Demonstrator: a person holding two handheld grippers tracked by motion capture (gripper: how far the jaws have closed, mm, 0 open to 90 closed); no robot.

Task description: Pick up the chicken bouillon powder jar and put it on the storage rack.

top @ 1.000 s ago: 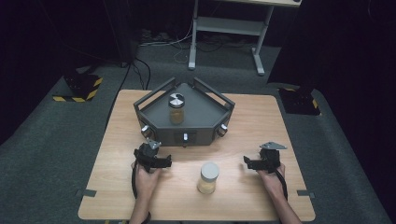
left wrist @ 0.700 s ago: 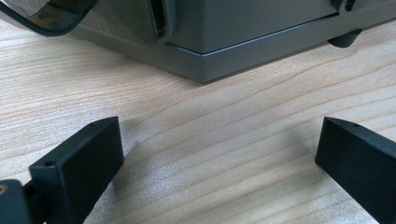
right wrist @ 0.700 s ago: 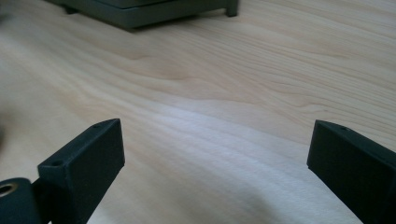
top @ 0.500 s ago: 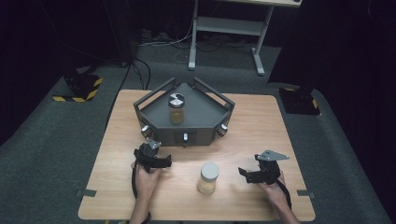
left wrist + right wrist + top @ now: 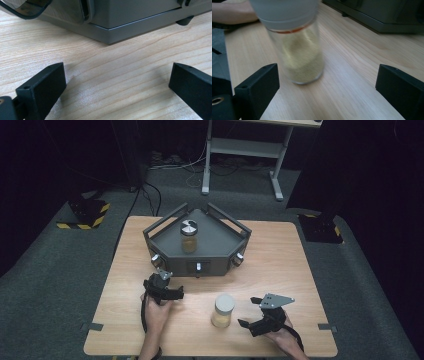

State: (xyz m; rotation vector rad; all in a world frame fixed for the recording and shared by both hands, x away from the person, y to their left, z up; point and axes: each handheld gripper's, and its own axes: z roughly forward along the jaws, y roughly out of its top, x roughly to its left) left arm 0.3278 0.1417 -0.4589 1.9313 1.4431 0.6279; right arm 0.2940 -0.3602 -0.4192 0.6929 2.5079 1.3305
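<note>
I count two jars, two grippers and one grey tray: nearest me, the right gripper [image 5: 245,323] lies low over the table [image 5: 310,270] at about 5 o'clock, wrist turned toward 9 o'clock, jaws spread wide and holding nothing, with the white-lidded jar [image 5: 223,310] of yellowish grains upright just beyond its jaw tips, not touched. The left gripper [image 5: 172,292] at 8 o'clock rests on the wood, jaws equally wide and empty, facing the tray's near wall. Farther off, at 12 o'clock, the second jar [image 5: 188,238] stands upright inside the tray [image 5: 220,255].
</note>
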